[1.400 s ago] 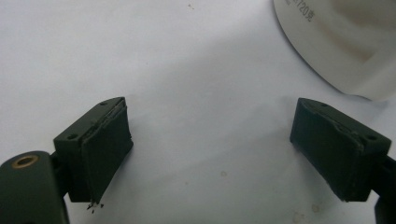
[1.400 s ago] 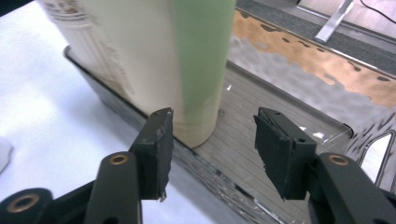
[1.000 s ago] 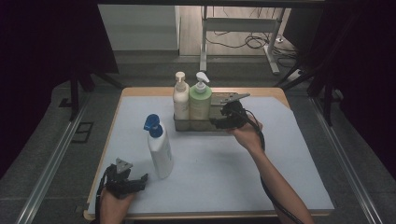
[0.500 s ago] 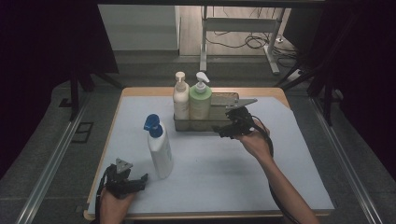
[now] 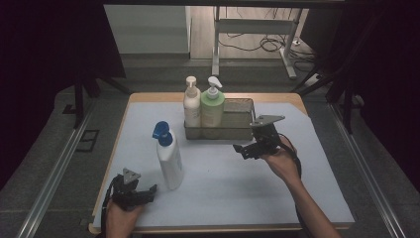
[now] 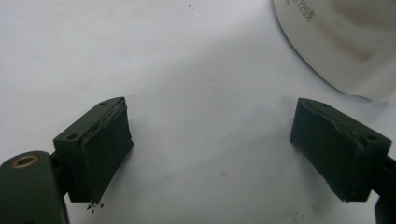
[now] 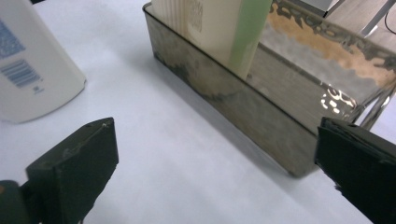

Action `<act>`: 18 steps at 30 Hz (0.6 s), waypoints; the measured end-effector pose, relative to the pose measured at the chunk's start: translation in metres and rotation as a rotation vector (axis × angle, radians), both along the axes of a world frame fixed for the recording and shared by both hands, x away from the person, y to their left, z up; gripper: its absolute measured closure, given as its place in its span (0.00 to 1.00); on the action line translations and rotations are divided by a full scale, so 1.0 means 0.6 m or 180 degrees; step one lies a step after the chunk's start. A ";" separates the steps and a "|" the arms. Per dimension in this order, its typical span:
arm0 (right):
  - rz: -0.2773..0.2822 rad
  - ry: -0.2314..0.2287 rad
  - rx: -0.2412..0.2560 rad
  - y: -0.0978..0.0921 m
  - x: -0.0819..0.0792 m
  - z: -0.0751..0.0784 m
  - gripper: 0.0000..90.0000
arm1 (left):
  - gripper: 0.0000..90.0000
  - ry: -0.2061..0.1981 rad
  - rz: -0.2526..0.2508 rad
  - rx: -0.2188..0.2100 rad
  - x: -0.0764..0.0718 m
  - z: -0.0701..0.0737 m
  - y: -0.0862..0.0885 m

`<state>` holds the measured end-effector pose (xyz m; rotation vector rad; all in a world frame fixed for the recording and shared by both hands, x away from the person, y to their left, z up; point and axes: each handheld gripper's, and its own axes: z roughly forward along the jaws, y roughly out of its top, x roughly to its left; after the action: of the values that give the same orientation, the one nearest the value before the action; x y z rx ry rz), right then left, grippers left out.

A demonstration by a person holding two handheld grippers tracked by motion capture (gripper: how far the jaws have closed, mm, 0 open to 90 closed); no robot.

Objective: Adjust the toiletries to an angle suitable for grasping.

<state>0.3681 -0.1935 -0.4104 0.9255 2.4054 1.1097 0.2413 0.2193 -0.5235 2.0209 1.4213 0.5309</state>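
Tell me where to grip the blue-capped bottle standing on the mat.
Probably the blue-capped bottle at mid-body, below the shoulder. It stands upright, alone on the mat, its broad faces flat. The open left gripper sits beside its base; raise it and come level from the near side, jaws across the narrow depth.

white bottle (image 6: 345,42) base, 1 o'clock in left gripper view: upside-down print, seemingly "T20" plus an unclear character | white bottle label (image 7: 21,70), 10 o'clock in right gripper view: barcode, blue print too blurred to read
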 end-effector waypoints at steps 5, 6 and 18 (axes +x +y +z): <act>0.0026 -0.0009 -0.0022 -0.017 -0.017 -0.007 0.00 | 0.13 -0.0002 0.0000 0.0002 0.000 0.000 0.000; 0.0025 -0.0024 -0.0021 -0.021 -0.021 -0.009 0.00 | 0.13 -0.0002 0.0001 0.0002 0.000 0.000 0.000; -0.0074 0.0109 -0.0095 -0.066 -0.066 -0.031 0.00 | 0.13 -0.0001 0.0000 0.0002 0.000 0.000 0.000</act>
<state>0.3286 -0.2333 -0.4287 0.9680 2.4254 1.0550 0.2412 0.2193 -0.5235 2.0213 1.4211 0.5317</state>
